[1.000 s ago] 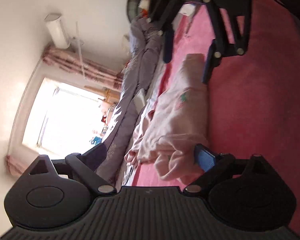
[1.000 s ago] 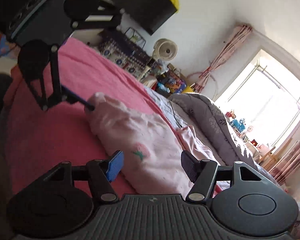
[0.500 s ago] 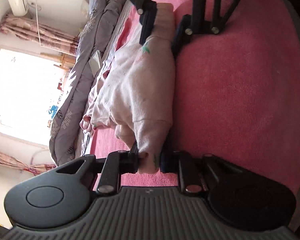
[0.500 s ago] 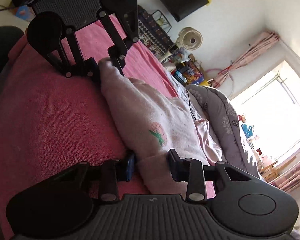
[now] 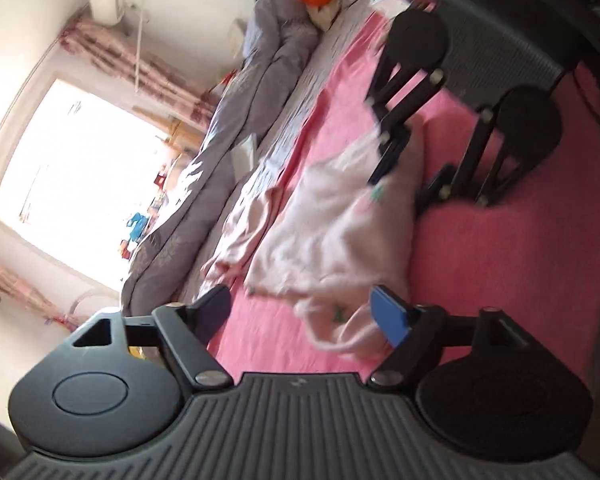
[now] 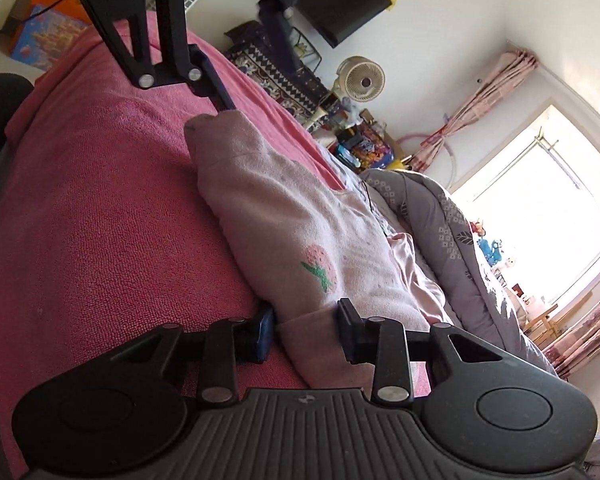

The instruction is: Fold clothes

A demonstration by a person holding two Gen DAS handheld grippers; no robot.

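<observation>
Opening wide again, left gripper (image 5: pixel 304 312) just released pink garment (image 6: pixel 284 224) on pink bedspread (image 6: pixel 92 200), right gripper (image 6: pixel 304 332) clamping near cuff, fold likely needing regrasp.

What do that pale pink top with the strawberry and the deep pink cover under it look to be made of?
The pink top looks like soft fleecy knit, matte and slightly fuzzy, with limp rounded folds. The deep pink cover looks like terry or short-pile towelling: a nubbly, looped, matte surface. The exact fibre cannot be told.
</observation>
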